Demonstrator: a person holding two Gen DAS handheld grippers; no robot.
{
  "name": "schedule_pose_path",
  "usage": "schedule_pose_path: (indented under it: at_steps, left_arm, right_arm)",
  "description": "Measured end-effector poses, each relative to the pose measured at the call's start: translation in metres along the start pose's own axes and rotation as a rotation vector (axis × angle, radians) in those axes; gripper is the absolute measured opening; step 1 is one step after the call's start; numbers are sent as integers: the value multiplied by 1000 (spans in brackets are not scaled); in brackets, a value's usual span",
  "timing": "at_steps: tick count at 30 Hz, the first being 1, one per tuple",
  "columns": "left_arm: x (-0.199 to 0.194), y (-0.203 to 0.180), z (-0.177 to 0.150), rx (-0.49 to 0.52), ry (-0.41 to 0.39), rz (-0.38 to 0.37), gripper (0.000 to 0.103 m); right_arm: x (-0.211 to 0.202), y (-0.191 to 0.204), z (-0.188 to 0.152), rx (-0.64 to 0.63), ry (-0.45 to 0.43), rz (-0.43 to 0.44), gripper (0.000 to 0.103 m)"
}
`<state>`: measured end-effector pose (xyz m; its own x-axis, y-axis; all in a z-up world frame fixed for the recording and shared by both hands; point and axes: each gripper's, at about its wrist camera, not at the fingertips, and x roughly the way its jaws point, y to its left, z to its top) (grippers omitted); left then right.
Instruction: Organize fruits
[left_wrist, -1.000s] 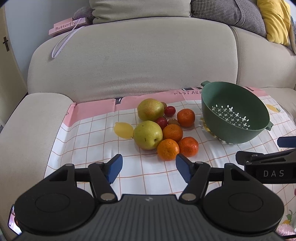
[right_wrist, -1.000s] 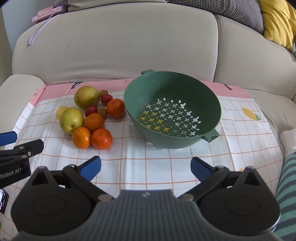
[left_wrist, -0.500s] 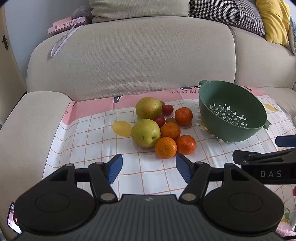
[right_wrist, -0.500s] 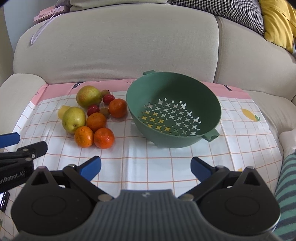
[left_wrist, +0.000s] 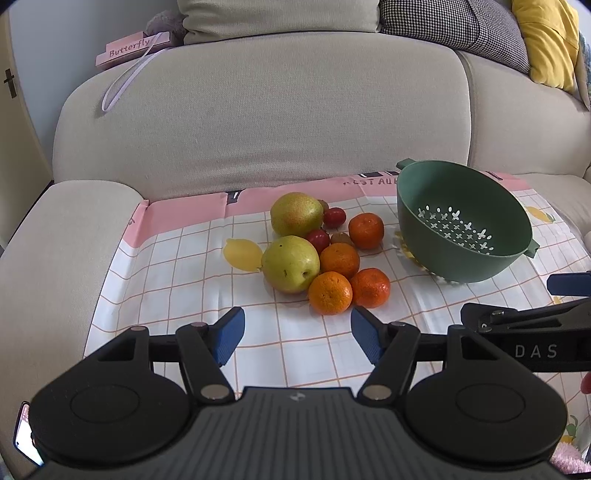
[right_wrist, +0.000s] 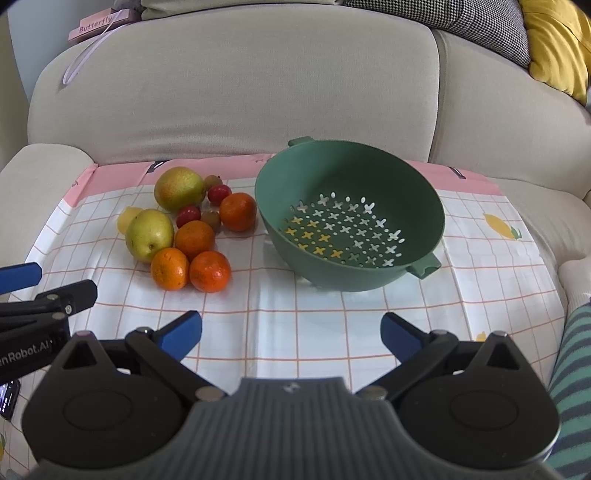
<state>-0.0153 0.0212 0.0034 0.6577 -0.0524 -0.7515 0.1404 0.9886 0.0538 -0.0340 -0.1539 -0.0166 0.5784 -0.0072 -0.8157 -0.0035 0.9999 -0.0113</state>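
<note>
Hovering over the cloth (left_wrist: 155, 280), left gripper (left_wrist: 297, 328) spread wide, gripping nothing, fruits (left_wrist: 325, 254) just ahead between its tips. Right gripper (right_wrist: 291, 328) likewise spread and unladen, colander (right_wrist: 424, 206) straight ahead, fruits (right_wrist: 192, 232) off to its left, beside the colander.

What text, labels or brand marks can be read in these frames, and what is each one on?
"Butterfly": on the pink box atop the sofa back.
"DAS": on the right gripper body, seen from the left wrist.
"nRobot.AI": on the left gripper body, start cut off by the frame edge.
Dark lettering on the cloth's pink border: partly folded, unreadable.
</note>
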Motion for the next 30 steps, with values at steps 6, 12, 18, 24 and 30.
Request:
schedule_pose_path:
  at_steps: [6,12,18,24,30]
  left_arm:
    - [-1,1,1,-5,1,-1,78]
    - [-2,1,2,-7,0,0,78]
    - [-5,2,3,-13,0,-2,78]
    - [-5,3,3,-12,1,-3,78]
    - [-3,4,1,-20,7,-24,72]
  right_arm:
    - [-1,2,0,-5,-1,1,99]
    - [-1,2,1,-5,0,1,99]
    - [-2,1,1,-9,0,2,99]
    - [-2,2,1,-9,-3,4,99]
    - [-2,1,-2,-8,-26,10,99]
